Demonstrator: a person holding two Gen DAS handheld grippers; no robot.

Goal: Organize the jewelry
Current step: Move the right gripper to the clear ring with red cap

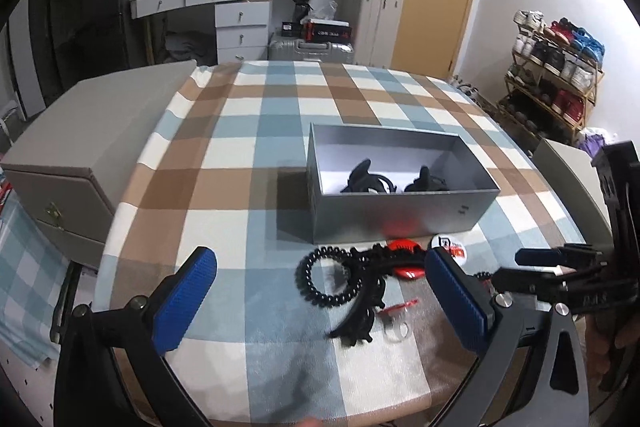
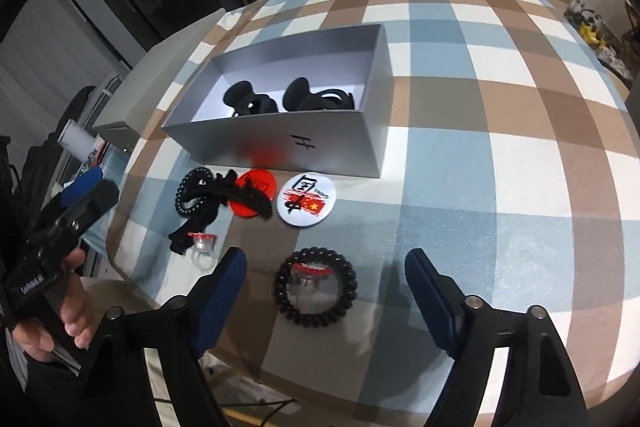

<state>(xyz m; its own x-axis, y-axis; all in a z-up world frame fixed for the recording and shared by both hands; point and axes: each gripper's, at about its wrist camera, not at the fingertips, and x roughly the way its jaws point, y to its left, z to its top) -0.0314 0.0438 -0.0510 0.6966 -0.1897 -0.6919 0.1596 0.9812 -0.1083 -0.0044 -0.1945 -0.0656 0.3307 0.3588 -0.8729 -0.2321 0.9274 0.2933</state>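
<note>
A grey open box on the checked tablecloth holds two black hair claws. In front of it lie a black spiral hair tie, a black hair clip, a red badge, a white badge and a clear ring with red top. A second spiral tie surrounds another clear ring. My left gripper is open above the first tie. My right gripper is open around the second tie.
A grey jewelry case stands left of the table. Drawers, suitcases and a shoe rack stand behind. The table's near edge lies close under the right gripper. The left hand and gripper show at the left in the right wrist view.
</note>
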